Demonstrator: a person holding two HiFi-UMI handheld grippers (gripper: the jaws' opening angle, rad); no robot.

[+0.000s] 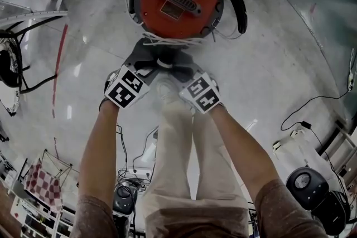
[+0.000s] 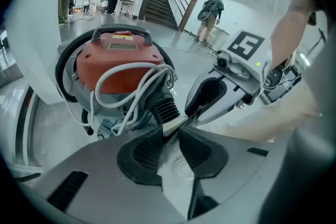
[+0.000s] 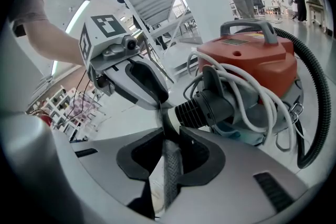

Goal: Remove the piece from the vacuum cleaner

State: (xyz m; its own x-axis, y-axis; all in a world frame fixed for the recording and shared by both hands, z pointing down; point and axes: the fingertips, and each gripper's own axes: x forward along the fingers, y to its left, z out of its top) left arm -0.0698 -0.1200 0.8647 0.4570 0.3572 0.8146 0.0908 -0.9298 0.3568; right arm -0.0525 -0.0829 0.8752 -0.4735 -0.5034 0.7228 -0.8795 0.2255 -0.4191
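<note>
Left tongs on half-hidden piece

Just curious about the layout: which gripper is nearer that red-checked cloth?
Left. The left gripper lies up-right of the checked cloth; the right gripper sits farther right.

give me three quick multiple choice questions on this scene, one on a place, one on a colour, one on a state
1. The vacuum cleaner stands on: A a table; B the floor; C a shelf.
2. Its top is: A blue; B yellow; C red.
3. The right tool's jaws are: A closed on a thin piece; B wide apart and empty; C out of view.
Key: 1 B, bare floor lies all round it; 2 C, the shell is red in every view; 3 A, the piece sits pinched between them.
</note>
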